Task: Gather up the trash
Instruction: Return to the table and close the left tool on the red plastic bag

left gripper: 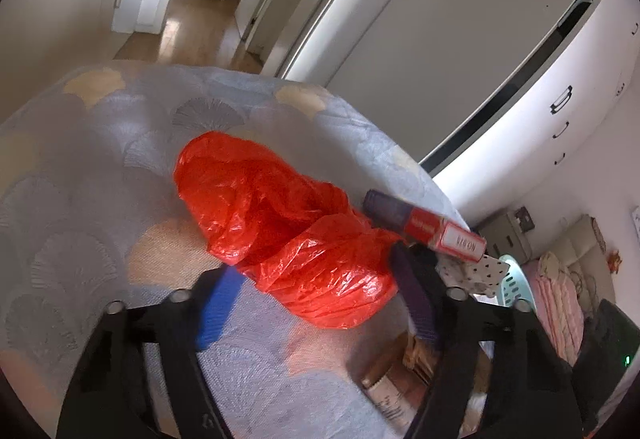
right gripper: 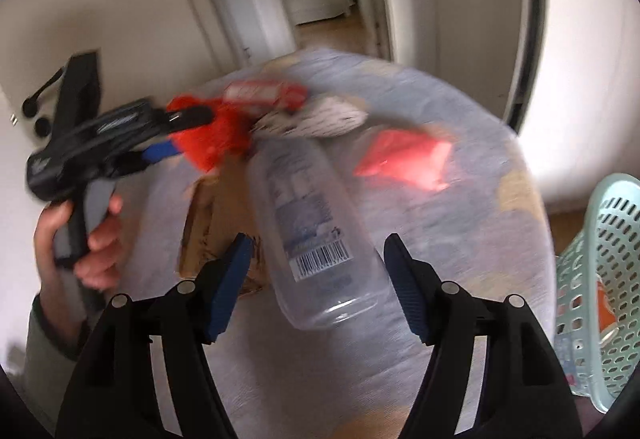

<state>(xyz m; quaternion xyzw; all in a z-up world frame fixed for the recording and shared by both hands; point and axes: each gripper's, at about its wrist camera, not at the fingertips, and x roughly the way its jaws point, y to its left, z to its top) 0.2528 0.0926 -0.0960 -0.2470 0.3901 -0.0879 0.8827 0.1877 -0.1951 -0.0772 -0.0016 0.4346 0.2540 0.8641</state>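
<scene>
A crumpled red plastic bag point(left gripper: 280, 231) lies on a grey quilted cover point(left gripper: 100, 179). My left gripper point(left gripper: 316, 303) is open and straddles the bag's near end, its fingertips right at the bag's edges. The right wrist view shows the same gripper point(right gripper: 180, 135) around the red bag point(right gripper: 212, 143), held by a person's hand point(right gripper: 96, 239). A clear plastic bottle point(right gripper: 312, 239) lies between the fingers of my open right gripper point(right gripper: 320, 287), with a gap on each side.
A red and blue box point(left gripper: 432, 227) lies beside the bag. A spotted white wrapper point(right gripper: 320, 119), a red packet point(right gripper: 404, 159) and flat cardboard point(right gripper: 216, 223) also lie on the cover. A teal basket point(right gripper: 600, 279) stands off the right edge.
</scene>
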